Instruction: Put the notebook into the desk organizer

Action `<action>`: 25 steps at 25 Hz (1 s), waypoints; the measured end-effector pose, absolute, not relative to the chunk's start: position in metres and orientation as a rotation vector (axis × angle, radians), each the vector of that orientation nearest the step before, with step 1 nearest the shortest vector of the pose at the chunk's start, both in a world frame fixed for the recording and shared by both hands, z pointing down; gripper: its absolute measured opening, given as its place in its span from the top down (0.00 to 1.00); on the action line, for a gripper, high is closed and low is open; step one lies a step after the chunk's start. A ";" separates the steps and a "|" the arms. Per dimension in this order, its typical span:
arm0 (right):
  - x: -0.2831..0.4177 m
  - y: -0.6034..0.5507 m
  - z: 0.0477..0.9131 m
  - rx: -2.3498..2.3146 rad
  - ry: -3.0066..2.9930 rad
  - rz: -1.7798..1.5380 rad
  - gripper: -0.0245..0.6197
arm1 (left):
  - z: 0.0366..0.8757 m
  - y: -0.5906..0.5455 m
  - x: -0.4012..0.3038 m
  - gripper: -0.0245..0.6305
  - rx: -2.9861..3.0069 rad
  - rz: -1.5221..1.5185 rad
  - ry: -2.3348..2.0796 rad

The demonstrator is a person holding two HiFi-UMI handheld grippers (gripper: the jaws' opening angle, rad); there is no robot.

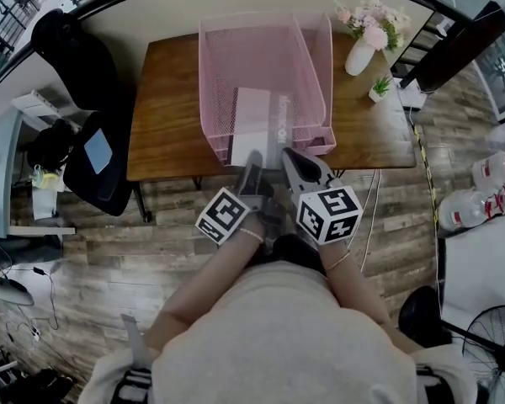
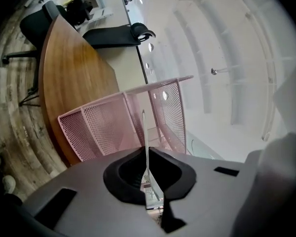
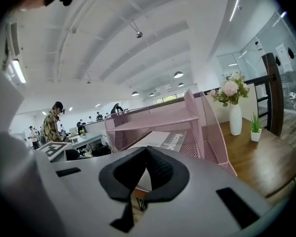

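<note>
A pink mesh desk organizer [image 1: 261, 40] with two tiers stands on the wooden desk [image 1: 168, 116]. The white and grey notebook [image 1: 257, 116] lies flat in its lower tier, with the near end sticking out over the front. My left gripper [image 1: 252, 165] is shut on that near edge; in the left gripper view the notebook [image 2: 145, 142] shows edge-on as a thin white line between the jaws, with the organizer [image 2: 98, 127] behind. My right gripper [image 1: 293, 160] is beside the notebook's front right corner, its jaws shut with nothing seen between them [image 3: 147, 149]. Beyond them lie the notebook [image 3: 165, 139] and the organizer [image 3: 158, 120].
A white vase of flowers [image 1: 362, 53] and a small potted plant [image 1: 379, 87] stand to the right of the organizer. A black office chair [image 1: 93, 158] is left of the desk. Water bottles [image 1: 488, 183] and a fan [image 1: 488, 343] sit on the floor at the right.
</note>
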State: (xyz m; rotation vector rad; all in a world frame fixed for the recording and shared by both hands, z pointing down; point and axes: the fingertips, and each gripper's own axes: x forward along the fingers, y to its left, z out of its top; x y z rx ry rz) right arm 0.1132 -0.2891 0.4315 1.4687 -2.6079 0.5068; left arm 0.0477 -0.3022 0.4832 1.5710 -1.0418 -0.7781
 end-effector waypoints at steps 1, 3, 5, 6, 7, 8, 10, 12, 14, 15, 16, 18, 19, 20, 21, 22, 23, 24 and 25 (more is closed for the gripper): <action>0.113 -0.290 0.431 1.468 -2.609 0.504 0.95 | 0.484 -0.303 0.047 0.94 1.556 -0.789 -1.043; 0.115 -0.290 0.431 1.469 -2.611 0.499 0.95 | 0.486 -0.304 0.046 0.92 1.536 -0.801 -1.050; 0.116 -0.291 0.430 1.471 -2.611 0.493 0.95 | 0.487 -0.305 0.046 0.92 1.526 -0.809 -1.054; 0.117 -0.292 0.430 1.471 -2.612 0.489 0.95 | 0.488 -0.306 0.046 0.91 1.524 -0.812 -1.054; 0.117 -0.293 0.429 1.470 -2.613 0.486 0.95 | 0.488 -0.307 0.047 0.91 1.524 -0.813 -1.055; 0.117 -0.293 0.429 1.468 -2.614 0.482 0.95 | 0.488 -0.308 0.047 0.91 1.526 -0.811 -1.057; 0.117 -0.294 0.427 1.465 -2.616 0.478 0.95 | 0.489 -0.310 0.048 0.90 1.529 -0.801 -1.055; 0.117 -0.294 0.427 1.460 -2.619 0.476 0.95 | 0.488 -0.310 0.049 0.89 1.530 -0.794 -1.046; 0.116 -0.293 0.427 1.452 -2.622 0.475 0.95 | 0.487 -0.309 0.050 0.89 1.544 -0.782 -1.035; 0.115 -0.293 0.427 1.448 -2.624 0.477 0.95 | 0.486 -0.308 0.051 0.89 1.555 -0.771 -1.028; 0.114 -0.293 0.427 1.444 -2.625 0.478 0.95 | 0.486 -0.307 0.053 0.88 1.566 -0.757 -1.021; 0.113 -0.292 0.428 1.440 -2.626 0.482 0.95 | 0.485 -0.304 0.056 0.86 1.587 -0.728 -1.012; 0.112 -0.291 0.428 1.438 -2.627 0.484 0.95 | 0.484 -0.302 0.056 0.84 1.596 -0.718 -1.009; 0.111 -0.290 0.428 1.436 -2.628 0.486 0.95 | 0.484 -0.300 0.056 0.84 1.602 -0.712 -1.007; 0.110 -0.288 0.429 1.432 -2.630 0.489 0.95 | 0.484 -0.298 0.056 0.83 1.605 -0.707 -1.005; 0.109 -0.287 0.429 1.427 -2.633 0.491 0.95 | 0.485 -0.296 0.055 0.83 1.605 -0.702 -1.004; 0.108 -0.285 0.429 1.421 -2.637 0.492 0.95 | 0.486 -0.294 0.054 0.83 1.600 -0.697 -1.004; 0.107 -0.283 0.428 1.415 -2.643 0.493 0.95 | 0.487 -0.292 0.053 0.83 1.593 -0.694 -1.002; 0.105 -0.281 0.428 1.411 -2.649 0.493 0.95 | 0.487 -0.290 0.052 0.83 1.588 -0.692 -1.001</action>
